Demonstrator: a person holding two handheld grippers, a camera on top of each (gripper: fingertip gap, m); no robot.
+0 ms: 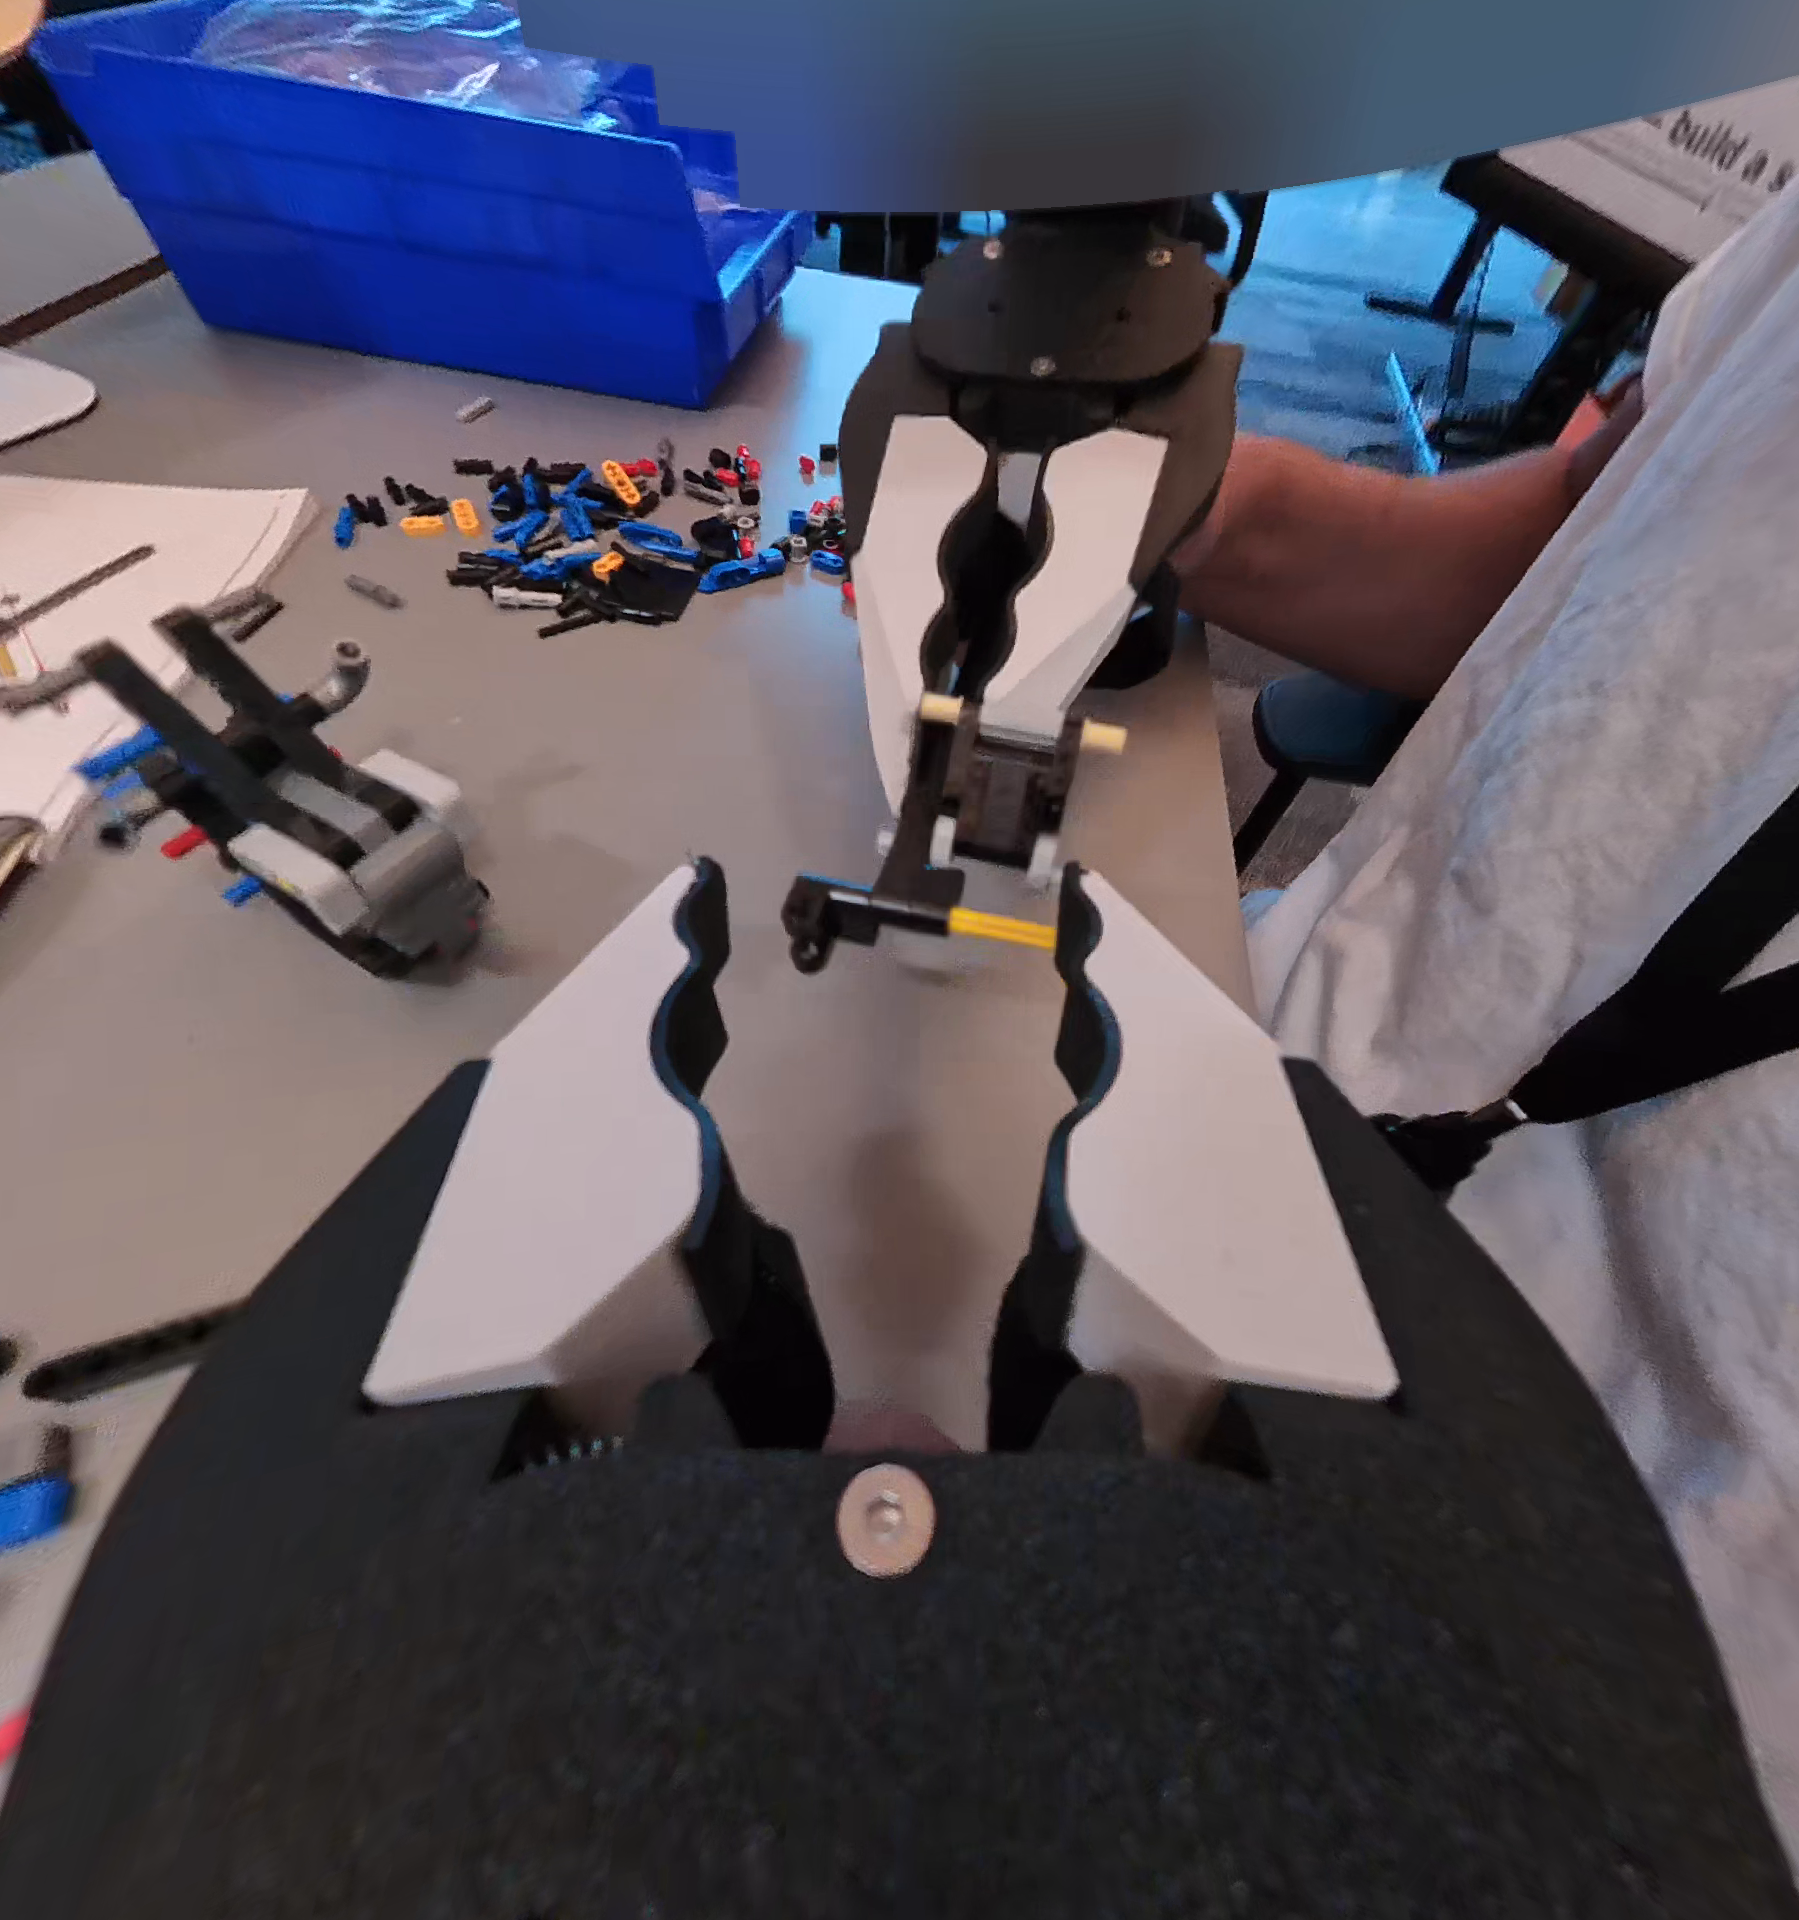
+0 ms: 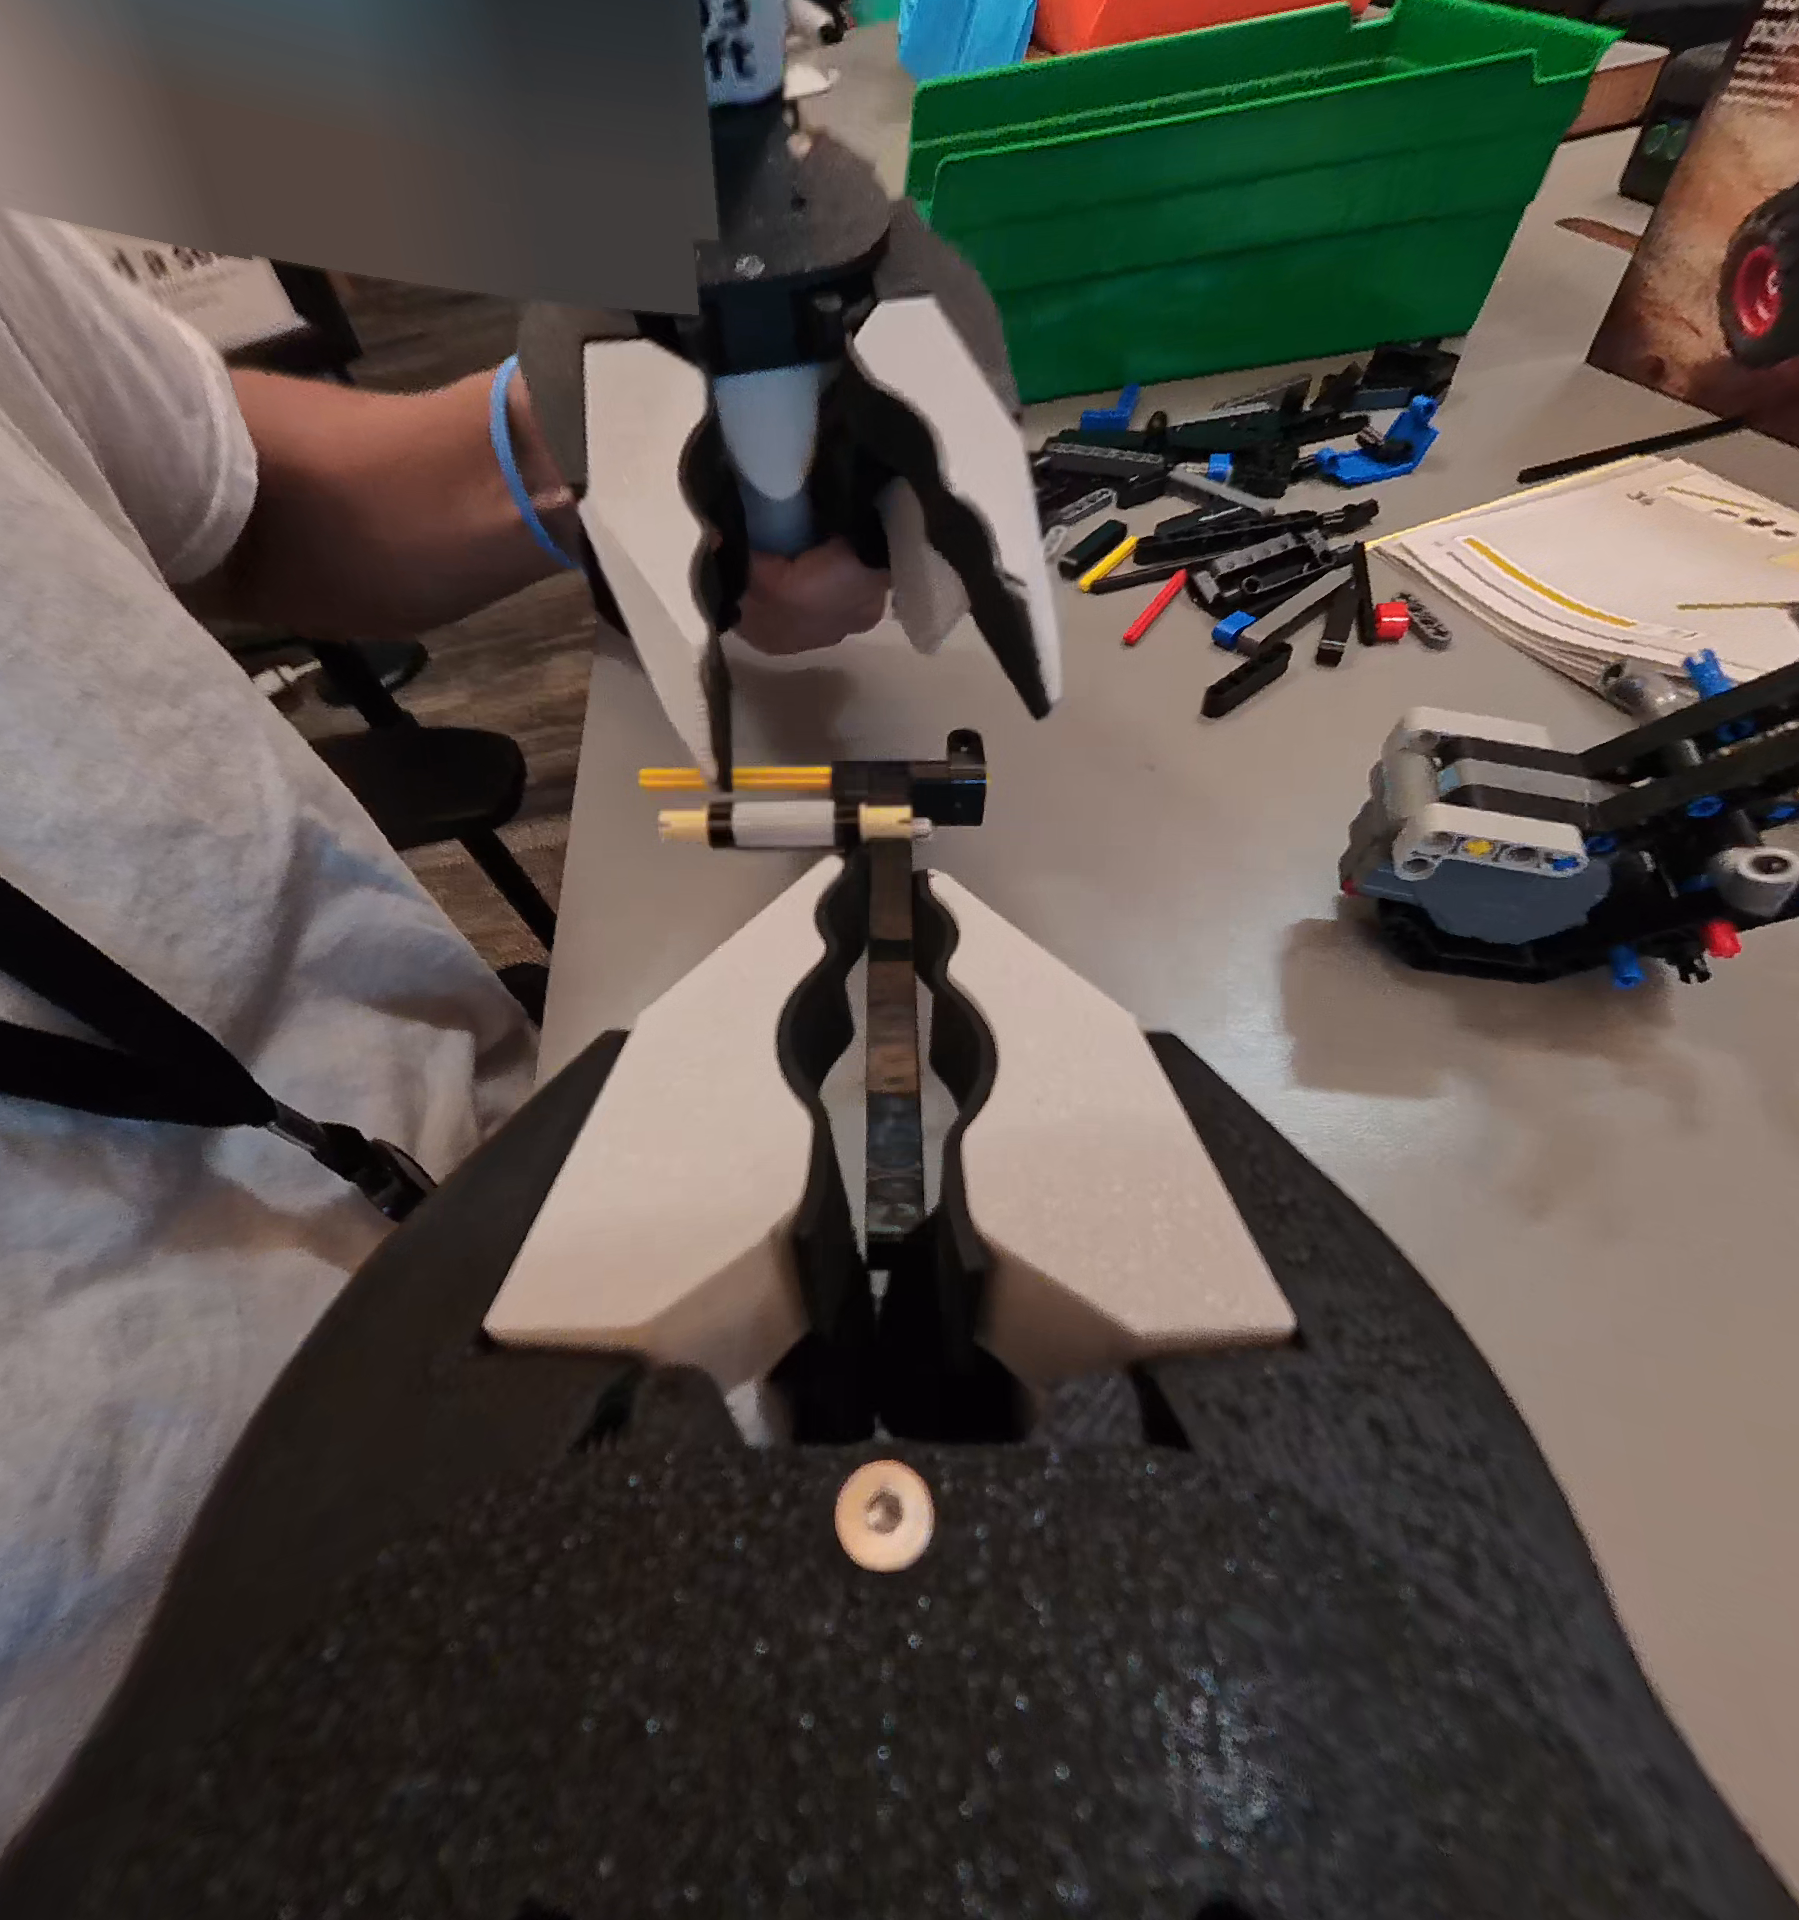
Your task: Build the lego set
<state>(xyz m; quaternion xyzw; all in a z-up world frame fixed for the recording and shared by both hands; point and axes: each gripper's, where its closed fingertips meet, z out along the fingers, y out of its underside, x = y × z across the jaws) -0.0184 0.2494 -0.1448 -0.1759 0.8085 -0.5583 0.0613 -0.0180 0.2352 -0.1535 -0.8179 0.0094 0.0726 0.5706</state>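
The right hand-held gripper (image 2: 882,883) clamps a black-and-white lego assembly (image 2: 822,805) with 1 yellow axle (image 1: 1001,927), facing the left hand-held gripper (image 1: 887,899), fingers apart.

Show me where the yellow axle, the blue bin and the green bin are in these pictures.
yellow axle (image 1: 1001,925): left wrist view, middle of the bare yellow rod.
blue bin (image 1: 438,249): left wrist view, its outer side wall.
green bin (image 2: 1238,218): right wrist view, its front wall.

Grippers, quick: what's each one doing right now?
Left gripper: open, holding nothing, fingers either side of the yellow axle.
Right gripper: closed on the small lego subassembly.
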